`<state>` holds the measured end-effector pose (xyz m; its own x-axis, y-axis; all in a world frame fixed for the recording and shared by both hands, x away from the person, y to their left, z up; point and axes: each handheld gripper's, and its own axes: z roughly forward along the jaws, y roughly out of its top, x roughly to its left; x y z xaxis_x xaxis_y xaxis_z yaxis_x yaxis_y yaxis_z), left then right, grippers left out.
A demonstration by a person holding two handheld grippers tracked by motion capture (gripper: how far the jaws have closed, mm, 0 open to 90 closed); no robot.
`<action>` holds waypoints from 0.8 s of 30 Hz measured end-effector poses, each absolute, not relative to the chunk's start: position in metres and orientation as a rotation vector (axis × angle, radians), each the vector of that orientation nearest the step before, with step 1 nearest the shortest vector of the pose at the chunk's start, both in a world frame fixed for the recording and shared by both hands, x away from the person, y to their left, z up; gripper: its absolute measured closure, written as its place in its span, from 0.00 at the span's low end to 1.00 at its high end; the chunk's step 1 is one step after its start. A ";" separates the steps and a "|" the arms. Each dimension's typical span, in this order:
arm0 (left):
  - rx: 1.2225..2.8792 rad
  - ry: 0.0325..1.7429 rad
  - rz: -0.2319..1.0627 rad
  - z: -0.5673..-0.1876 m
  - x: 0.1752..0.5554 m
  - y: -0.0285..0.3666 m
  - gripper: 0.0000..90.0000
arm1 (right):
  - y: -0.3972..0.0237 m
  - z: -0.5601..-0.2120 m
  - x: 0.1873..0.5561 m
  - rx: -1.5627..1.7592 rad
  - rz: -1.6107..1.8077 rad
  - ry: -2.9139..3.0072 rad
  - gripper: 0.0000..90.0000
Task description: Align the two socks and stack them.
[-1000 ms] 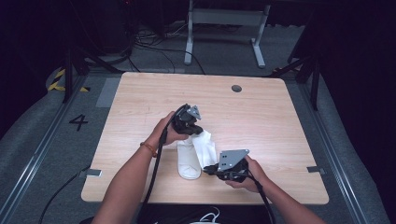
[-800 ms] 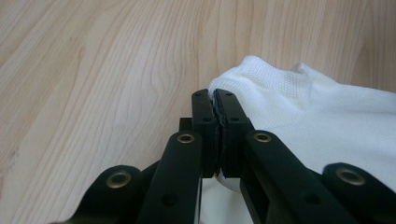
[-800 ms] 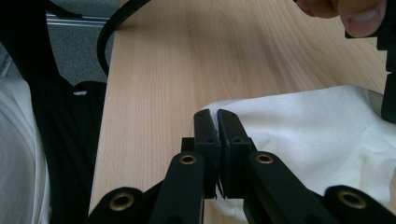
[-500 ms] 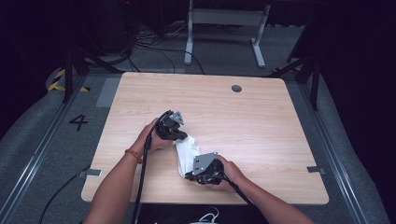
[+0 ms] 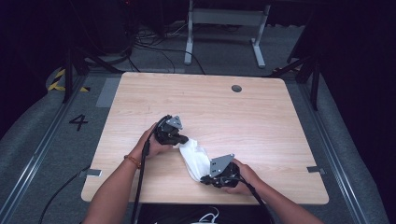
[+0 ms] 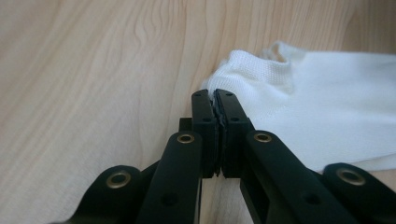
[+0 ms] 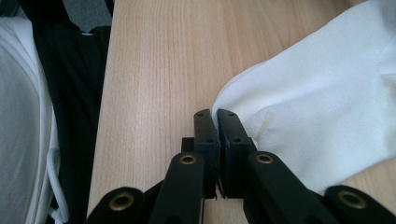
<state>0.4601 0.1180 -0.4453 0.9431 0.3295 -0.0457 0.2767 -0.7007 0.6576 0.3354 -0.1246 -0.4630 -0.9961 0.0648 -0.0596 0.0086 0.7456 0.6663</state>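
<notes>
Where floor meets table (image 5: 140, 93), "4" (image 5: 78, 122).

**Open wood all round the cloth**

The surface (image 5: 261, 121) lies bare to the far side, left and right. The white sock (image 5: 195, 157), stretched between left tool (image 5: 180, 140) and right tool (image 5: 205, 178), blocks the near middle; a small grommet (image 5: 236, 88) sits flush at far right.

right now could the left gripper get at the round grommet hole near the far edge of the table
Probably not as things stand: the left gripper is shut on one end of the white sock, far short of the grommet hole, though bare table lies between.
</notes>
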 end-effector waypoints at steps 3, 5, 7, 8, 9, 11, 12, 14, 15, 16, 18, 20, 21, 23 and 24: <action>2.379 0.409 0.124 -0.435 0.464 0.113 0.97 | -0.124 -0.452 0.334 0.057 1.125 2.816 0.98; 2.387 0.414 0.133 -0.432 0.467 0.112 0.97 | -0.120 -0.446 0.335 0.048 1.127 2.785 0.98; 2.394 0.429 0.123 -0.437 0.471 0.110 0.97 | -0.114 -0.448 0.335 0.046 1.098 2.785 0.98; 2.416 0.427 0.115 -0.441 0.473 0.108 0.97 | -0.111 -0.450 0.335 0.049 1.078 2.793 0.98; 2.434 0.437 0.110 -0.447 0.474 0.107 0.97 | -0.109 -0.453 0.335 0.043 1.057 2.804 0.98; 2.451 0.442 0.097 -0.457 0.475 0.105 0.96 | -0.106 -0.460 0.336 0.053 1.036 2.825 0.98; 2.442 0.451 0.086 -0.464 0.476 0.106 0.96 | -0.106 -0.462 0.337 0.060 1.041 2.833 0.98; 2.404 0.480 0.066 -0.468 0.475 0.109 0.94 | -0.107 -0.464 0.337 0.074 1.059 2.840 0.98; 2.389 0.490 0.068 -0.468 0.475 0.110 0.93 | -0.108 -0.464 0.338 0.071 1.061 2.843 0.98; 2.382 0.500 0.070 -0.468 0.473 0.112 0.91 | -0.108 -0.464 0.338 0.074 1.062 2.843 0.97; 2.385 0.472 0.083 -0.463 0.471 0.116 0.92 | -0.109 -0.465 0.337 0.075 1.076 2.844 0.97; 2.389 0.463 0.102 -0.455 0.467 0.121 0.92 | -0.110 -0.465 0.337 0.073 1.073 2.847 0.97; 2.382 0.475 0.115 -0.452 0.465 0.124 0.91 | -0.110 -0.465 0.337 0.073 1.073 2.848 0.97; 2.400 0.480 0.114 -0.450 0.464 0.126 0.87 | -0.109 -0.464 0.337 0.071 1.075 2.849 0.97; 2.398 0.468 0.122 -0.450 0.463 0.127 0.89 | -0.109 -0.464 0.337 0.065 1.074 2.851 0.97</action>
